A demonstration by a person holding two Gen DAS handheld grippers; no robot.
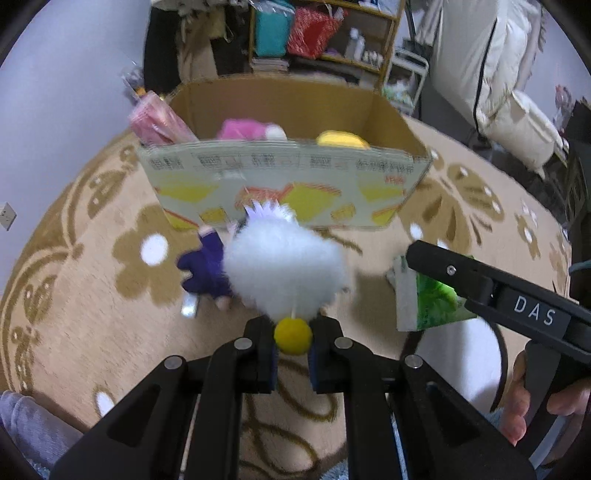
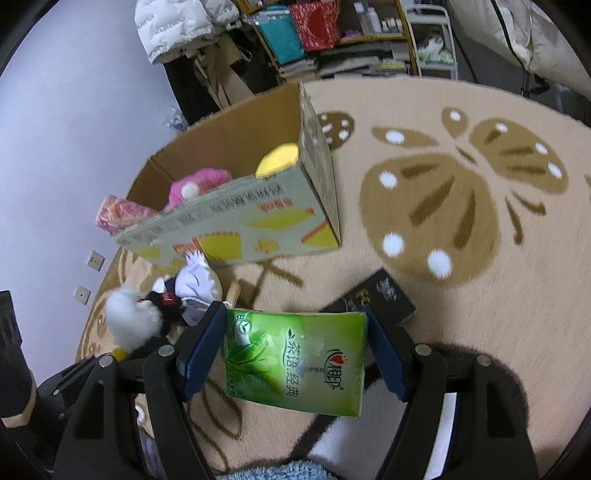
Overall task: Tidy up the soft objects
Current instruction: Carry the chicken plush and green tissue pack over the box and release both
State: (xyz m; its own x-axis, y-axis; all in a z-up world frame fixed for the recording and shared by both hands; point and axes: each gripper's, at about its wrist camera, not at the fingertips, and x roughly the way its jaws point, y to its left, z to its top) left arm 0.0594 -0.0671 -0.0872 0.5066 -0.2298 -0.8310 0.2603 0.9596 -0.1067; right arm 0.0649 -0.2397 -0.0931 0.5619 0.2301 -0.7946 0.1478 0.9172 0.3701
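My left gripper [image 1: 293,332] is shut on the yellow pom-pom [image 1: 293,341] of a white fluffy doll [image 1: 284,266] in purple clothes. The doll stretches forward from the jaws, just short of the near wall of an open cardboard box [image 1: 288,184]. Inside that box lie a pink plush [image 1: 243,129] and a yellow plush [image 1: 341,140]. My right gripper [image 2: 293,317] is shut on a green soft tissue pack [image 2: 295,362], its blue pads [image 2: 205,350] pressing both sides above the carpet. The doll [image 2: 136,317] shows at the left of the right wrist view, with the box [image 2: 258,206] beyond it.
A pink packet [image 1: 159,122] leans at the box's left corner. A dark flat box [image 2: 373,299] lies on the beige patterned carpet [image 2: 443,203] just past the tissue pack. Shelves with bags [image 1: 295,29] stand behind the box. A hand [image 1: 517,406] holds the right gripper.
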